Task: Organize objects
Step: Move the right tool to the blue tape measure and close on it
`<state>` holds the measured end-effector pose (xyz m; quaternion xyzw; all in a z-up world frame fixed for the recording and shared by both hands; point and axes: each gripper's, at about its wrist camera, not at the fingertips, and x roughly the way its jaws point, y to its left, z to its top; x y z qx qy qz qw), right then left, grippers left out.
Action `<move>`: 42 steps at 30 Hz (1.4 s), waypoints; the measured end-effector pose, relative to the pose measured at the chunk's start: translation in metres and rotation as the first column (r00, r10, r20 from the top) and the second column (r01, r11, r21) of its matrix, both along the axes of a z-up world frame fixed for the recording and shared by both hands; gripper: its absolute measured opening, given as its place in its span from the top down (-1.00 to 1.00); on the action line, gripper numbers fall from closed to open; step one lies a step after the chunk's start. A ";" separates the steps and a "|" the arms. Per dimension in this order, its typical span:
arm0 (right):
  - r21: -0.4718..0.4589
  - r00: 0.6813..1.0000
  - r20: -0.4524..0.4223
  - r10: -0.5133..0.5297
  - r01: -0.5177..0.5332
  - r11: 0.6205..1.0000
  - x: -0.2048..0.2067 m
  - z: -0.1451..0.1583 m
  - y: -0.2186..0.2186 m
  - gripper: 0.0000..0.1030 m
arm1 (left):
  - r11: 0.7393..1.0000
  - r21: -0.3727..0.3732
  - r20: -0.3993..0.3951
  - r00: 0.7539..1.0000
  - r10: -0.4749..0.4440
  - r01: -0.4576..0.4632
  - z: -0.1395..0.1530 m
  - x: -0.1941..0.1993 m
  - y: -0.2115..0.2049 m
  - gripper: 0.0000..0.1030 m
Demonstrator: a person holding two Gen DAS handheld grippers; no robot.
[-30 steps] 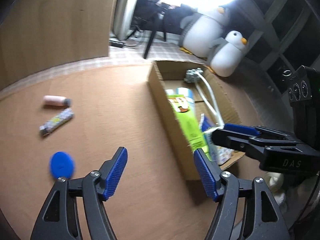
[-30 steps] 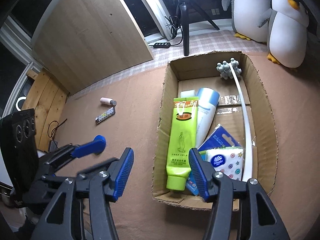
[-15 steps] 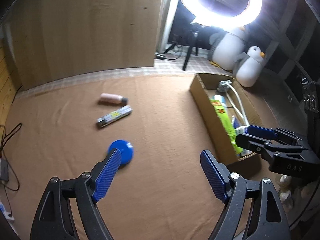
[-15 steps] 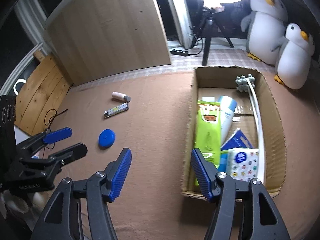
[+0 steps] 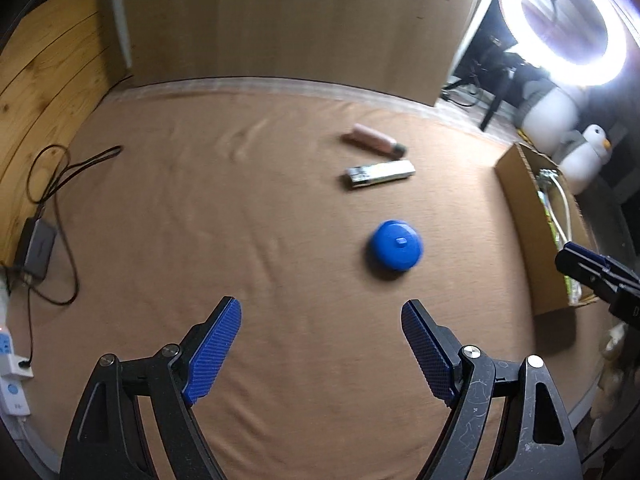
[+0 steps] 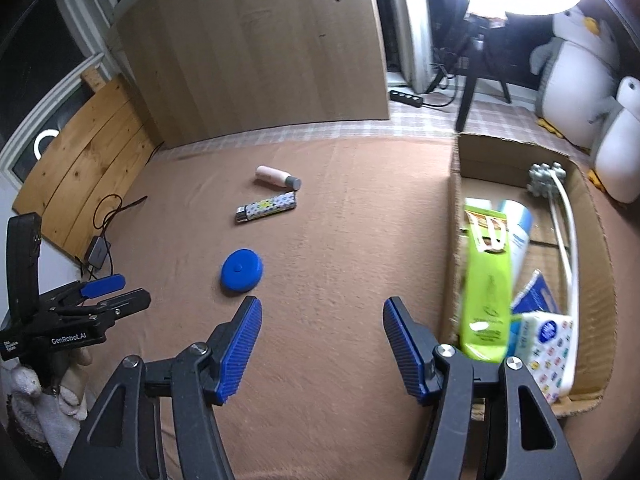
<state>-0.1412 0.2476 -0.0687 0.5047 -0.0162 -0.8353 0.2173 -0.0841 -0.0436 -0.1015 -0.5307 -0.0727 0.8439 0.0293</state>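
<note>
While both the left gripper [image 5: 321, 328] and right gripper [image 6: 322, 330] hover spread and empty, the round blue plastic disc [image 5: 395, 244] lies loose on the brown cloth [image 5: 208, 216], presumably awaiting the open cardboard box [image 6: 456, 216].

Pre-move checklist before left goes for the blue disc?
1. Left tool open, holding nothing: ok.
2. Right tool open, holding nothing: ok.
3. Blue disc lies flat on the brown cloth, apart from the other items: ok.
4. Disc centred between the left tool's fingers: not ok, it sits ahead and right of centre.
5. Cardboard box has a bare patch of floor for the disc: ok.
6. Pink tube touching the patterned stick: cannot tell.
</note>
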 end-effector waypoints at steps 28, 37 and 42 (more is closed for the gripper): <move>0.075 0.984 0.055 0.168 -0.172 0.982 -0.028 -0.056 -0.115 -0.02 | 1.000 0.000 -0.018 1.000 0.011 -0.011 -0.023 0.001 -0.022 -0.64; 0.039 0.978 0.099 0.185 -0.189 0.981 -0.031 -0.071 -0.122 0.14 | 0.995 0.054 -0.039 0.996 -0.079 0.081 -0.035 -0.017 -0.004 -0.56; 0.006 0.977 0.124 0.171 -0.173 0.985 -0.032 -0.073 -0.119 0.31 | 0.987 0.058 -0.044 0.988 -0.150 0.152 -0.043 -0.027 0.014 -0.16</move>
